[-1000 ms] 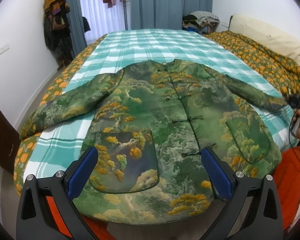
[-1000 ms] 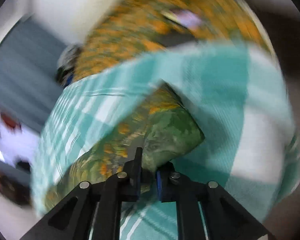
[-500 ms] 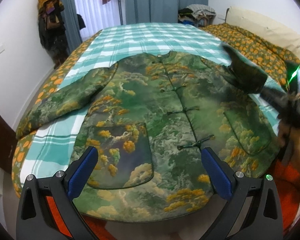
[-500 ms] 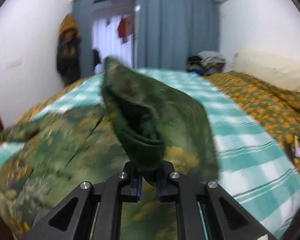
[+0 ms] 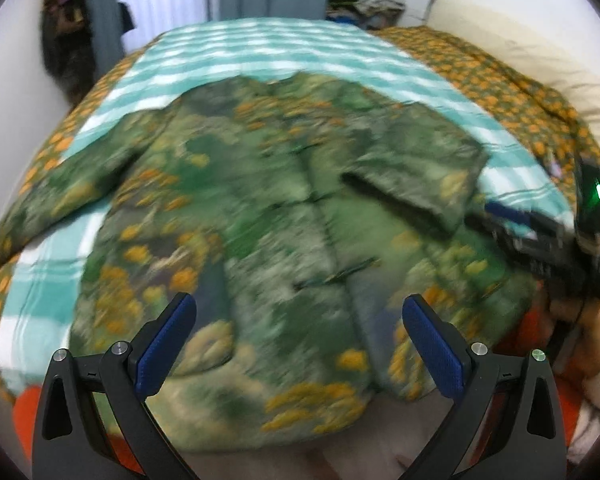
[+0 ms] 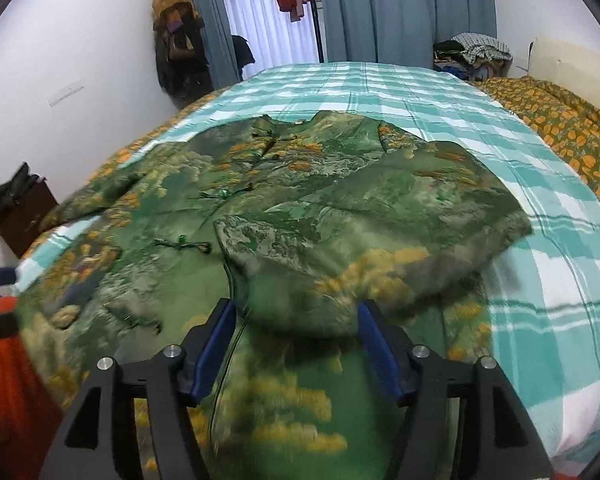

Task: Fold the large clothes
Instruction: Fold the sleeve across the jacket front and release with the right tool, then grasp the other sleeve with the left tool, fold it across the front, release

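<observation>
A large green padded jacket (image 5: 260,208) with orange tree print lies front-up on the bed; it also shows in the right wrist view (image 6: 204,216). Its right sleeve (image 6: 364,232) is folded in across the chest, and shows in the left wrist view (image 5: 416,172) too. Its left sleeve (image 5: 60,184) is still spread out to the side. My right gripper (image 6: 294,316) is open, its jaws on either side of the sleeve's cuff end, not pinching it. My left gripper (image 5: 298,316) is open and empty above the jacket's hem. The right gripper also shows at the left view's right edge (image 5: 540,236).
The bed has a teal checked sheet (image 6: 420,92) and an orange-patterned quilt (image 6: 572,120) on the right. Cream pillows (image 5: 520,52) lie far right. Curtains (image 6: 400,8), hanging coats (image 6: 178,36) and a clothes pile (image 6: 476,52) stand at the back. A dark cabinet (image 6: 24,216) is on the left.
My right gripper carried the right sleeve up and over onto the jacket's chest, then opened and let it go. The left gripper moved closer over the hem, staying open.
</observation>
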The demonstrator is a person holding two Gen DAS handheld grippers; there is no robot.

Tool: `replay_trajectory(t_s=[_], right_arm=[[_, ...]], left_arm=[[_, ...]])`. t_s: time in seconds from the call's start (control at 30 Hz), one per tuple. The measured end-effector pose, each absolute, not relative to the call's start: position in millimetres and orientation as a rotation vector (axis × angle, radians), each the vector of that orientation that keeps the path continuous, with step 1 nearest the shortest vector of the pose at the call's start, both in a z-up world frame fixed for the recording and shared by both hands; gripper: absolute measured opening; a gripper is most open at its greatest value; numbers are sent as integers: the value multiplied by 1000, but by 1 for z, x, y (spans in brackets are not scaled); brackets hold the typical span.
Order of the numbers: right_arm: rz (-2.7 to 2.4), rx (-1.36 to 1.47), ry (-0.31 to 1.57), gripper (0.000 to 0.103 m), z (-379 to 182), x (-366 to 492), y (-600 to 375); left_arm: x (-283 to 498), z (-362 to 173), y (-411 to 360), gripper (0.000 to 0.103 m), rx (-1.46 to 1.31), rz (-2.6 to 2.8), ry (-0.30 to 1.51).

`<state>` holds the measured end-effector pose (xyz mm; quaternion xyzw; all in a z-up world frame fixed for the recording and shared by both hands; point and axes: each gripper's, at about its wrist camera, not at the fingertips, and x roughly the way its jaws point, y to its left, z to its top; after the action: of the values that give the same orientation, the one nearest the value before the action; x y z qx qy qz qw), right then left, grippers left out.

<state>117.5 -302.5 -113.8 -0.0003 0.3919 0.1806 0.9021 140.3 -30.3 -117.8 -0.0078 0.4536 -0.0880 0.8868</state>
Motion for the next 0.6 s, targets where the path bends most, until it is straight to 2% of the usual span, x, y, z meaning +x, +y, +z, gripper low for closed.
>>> replay_trajectory(t_s=[0.13,0.3,0.4,0.47,0.53,0.57,0.6], right_arm=[[329,79,809,69,-112,94,-331],[295,129,815,69,-116,89,-346],[310,109,770,69,-110,86,-342],[332,72,748,69,-107,83,-336],[347,47,745,69,-108,80,-333],[354,33,749,69,-109,79,-331],[357,30,752,69,-111,79,-331]], left_arm=[[174,-119,-46,103,-137,-315,960],[238,-155,-74,100,-367,-440,1110],[272,-185,-98,70,-437,-451,1222],[289,-203,-112,60,-441,-428,1276],[296,-204,-122,39,-383,-394,1254],[298,-202,-125,18,-355,-385,1244],[298,-199,-126,8,-332,-377,1232]])
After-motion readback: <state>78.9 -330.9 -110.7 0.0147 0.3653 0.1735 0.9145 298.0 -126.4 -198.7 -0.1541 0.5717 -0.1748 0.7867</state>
